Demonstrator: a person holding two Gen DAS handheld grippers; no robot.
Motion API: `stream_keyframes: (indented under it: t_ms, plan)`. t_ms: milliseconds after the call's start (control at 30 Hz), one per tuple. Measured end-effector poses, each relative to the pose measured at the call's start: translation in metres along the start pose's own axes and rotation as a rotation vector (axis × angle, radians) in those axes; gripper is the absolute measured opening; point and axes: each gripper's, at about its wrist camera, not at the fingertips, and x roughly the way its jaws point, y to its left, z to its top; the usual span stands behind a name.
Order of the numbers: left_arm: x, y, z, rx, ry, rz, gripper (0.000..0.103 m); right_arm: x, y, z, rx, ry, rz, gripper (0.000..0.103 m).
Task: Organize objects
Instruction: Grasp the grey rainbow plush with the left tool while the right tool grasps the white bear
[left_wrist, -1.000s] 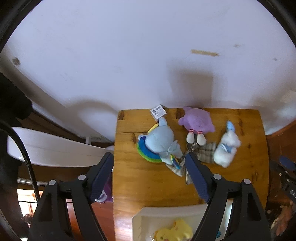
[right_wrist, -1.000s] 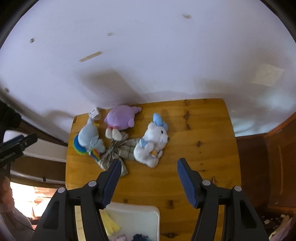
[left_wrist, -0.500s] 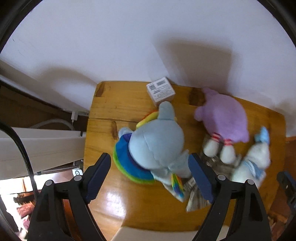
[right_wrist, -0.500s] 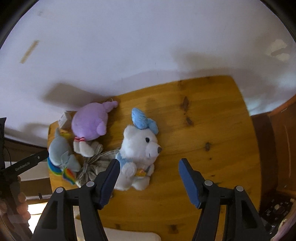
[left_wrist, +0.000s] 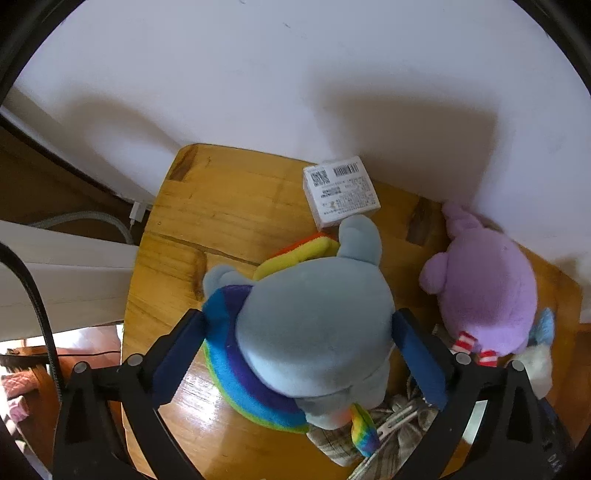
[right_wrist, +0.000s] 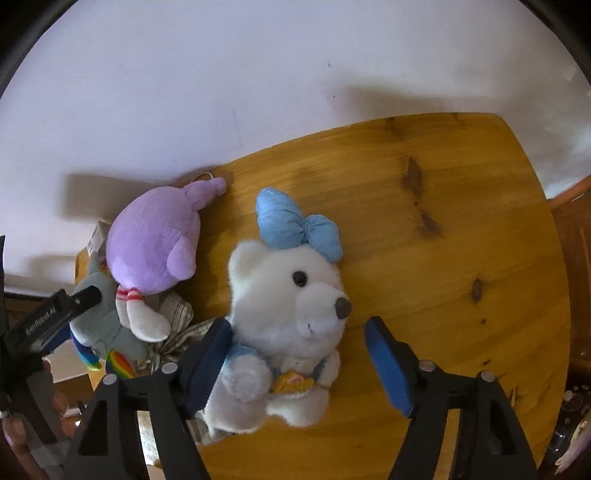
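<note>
Left tongs (left_wrist: 299, 354): spread, the grey pony (left_wrist: 314, 332) between the pads, not yet pinched.
Right tongs (right_wrist: 299, 365): spread around the white bear (right_wrist: 288, 325).
Risk left: a soft round body may slip out.
Risk right: the cloth (right_wrist: 177, 332) beside the left pad may get caught.

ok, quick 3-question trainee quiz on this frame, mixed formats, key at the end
1. True or false: the left gripper is shut on the purple plush.
2. Multiple choice: what does the white bear wear on its head? A) red hat B) blue bow C) green scarf
3. Fill in: the small barcoded box lies at the back of the wooden table, against the ____.

Key
1. False: its fingers are open around the grey rainbow plush.
2. B
3. wall
</note>
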Motion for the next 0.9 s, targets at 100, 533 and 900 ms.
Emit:
stream_keyframes:
  t_ms: [100,533,900]
  plan:
    - [0.003,-0.003,-0.002,0.006,0.002,0.020,0.102,0.008,-0.003,0.003,0.023,0.016,0.015,0.076]
    - [0.004,-0.009,-0.008,0.010,0.008,0.055,0.103,0.024,-0.006,-0.002,0.038,0.062,0.019,0.061]
    - [0.026,0.012,-0.022,-0.108,0.114,-0.008,0.088,-0.004,-0.008,-0.024,-0.012,0.020,0.008,0.058]
